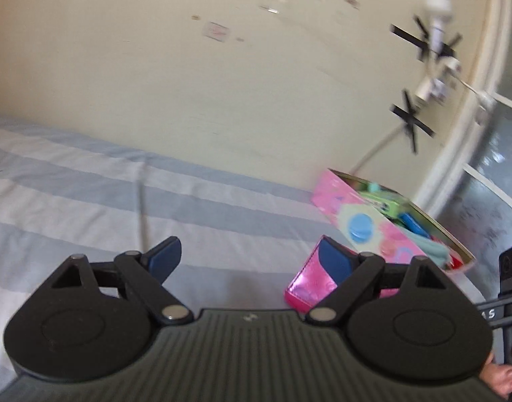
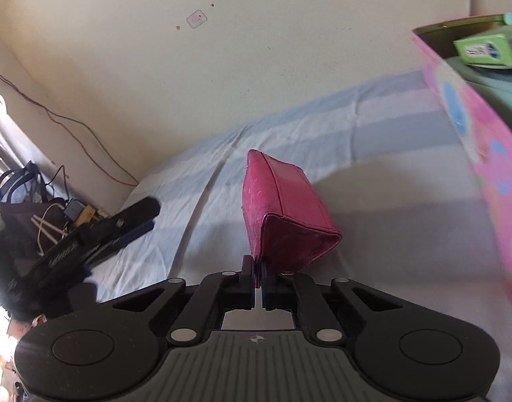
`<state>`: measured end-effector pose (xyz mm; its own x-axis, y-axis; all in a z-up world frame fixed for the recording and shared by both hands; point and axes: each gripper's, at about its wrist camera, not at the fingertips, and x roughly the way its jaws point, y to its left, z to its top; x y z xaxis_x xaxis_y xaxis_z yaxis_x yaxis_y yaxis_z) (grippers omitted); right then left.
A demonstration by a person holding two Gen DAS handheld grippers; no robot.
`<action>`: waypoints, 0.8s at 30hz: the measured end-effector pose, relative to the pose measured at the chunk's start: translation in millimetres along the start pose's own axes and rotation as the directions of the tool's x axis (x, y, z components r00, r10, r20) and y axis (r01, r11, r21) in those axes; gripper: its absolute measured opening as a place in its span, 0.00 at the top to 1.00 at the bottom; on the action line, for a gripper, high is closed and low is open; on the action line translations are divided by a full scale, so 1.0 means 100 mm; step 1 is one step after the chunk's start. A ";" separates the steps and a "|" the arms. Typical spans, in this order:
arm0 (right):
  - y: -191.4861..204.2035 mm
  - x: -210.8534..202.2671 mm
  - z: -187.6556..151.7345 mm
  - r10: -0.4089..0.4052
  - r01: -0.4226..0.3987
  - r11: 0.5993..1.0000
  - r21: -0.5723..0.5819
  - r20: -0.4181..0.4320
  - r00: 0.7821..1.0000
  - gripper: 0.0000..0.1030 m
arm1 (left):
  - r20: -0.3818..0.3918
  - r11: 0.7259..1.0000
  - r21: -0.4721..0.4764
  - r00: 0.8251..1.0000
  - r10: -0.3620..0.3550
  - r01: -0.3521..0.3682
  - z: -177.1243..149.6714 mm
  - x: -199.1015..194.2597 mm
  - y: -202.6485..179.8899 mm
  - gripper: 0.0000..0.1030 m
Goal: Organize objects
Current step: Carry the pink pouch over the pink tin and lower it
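Right hand-held gripper (image 2: 258, 276): jaws drawn together at lower centre of the right wrist view, pinching the near edge of a pink pouch (image 2: 282, 207). The pouch stands out ahead of the fingertips, centre of frame, raised above the striped bed sheet (image 2: 373, 117).

Left hand-held gripper (image 1: 252, 261): jaws spread wide, nothing between them; the blue pads (image 1: 165, 256) sit well apart at lower centre of the left wrist view. In that view the pink pouch (image 1: 309, 284) shows at lower right, partly behind the right-hand pad.

A pink box (image 1: 363, 224) lies open on the bed sheet (image 1: 88, 184) at right of centre, close to the wall (image 1: 189, 83). It holds a green carton (image 1: 379, 199) and blue and teal items, too blurred to name. In the right wrist view the pink box (image 2: 473, 140) fills the right edge, the green carton (image 2: 487, 50) at upper right.

The left hand-held gripper (image 2: 138, 217) is also seen at the left of the right wrist view, over the bed sheet.
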<state>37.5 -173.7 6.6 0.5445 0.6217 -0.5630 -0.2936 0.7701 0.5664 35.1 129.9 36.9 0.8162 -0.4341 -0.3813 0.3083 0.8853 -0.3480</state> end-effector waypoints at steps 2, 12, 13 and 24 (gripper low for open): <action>-0.12 -0.38 -0.21 -0.013 0.012 1.000 0.017 0.019 1.000 1.00 | -0.039 0.993 0.088 0.996 -0.082 0.085 -0.09 0.04 -0.27 0.12; -0.74 -1.80 -0.84 -0.323 0.298 0.946 0.126 0.309 0.895 0.75 | -0.230 0.918 0.243 0.938 -0.259 0.313 -0.51 0.27 -1.38 0.12; -0.77 -1.81 -0.86 -0.299 0.271 0.954 0.130 0.312 0.902 0.75 | -0.239 0.919 0.240 0.937 -0.257 0.313 -0.51 0.30 -1.43 0.12; -0.62 -1.40 -0.81 -0.127 0.134 0.991 -0.007 0.263 0.956 0.73 | -0.329 0.929 0.183 0.911 -0.250 0.321 -0.62 0.53 -1.57 0.28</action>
<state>-84.2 -297.0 0.9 0.7650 0.4590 -0.4518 -0.2235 0.8471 0.4821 0.1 -42.5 18.3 0.5056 -0.6712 -0.5421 0.6379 0.7139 -0.2889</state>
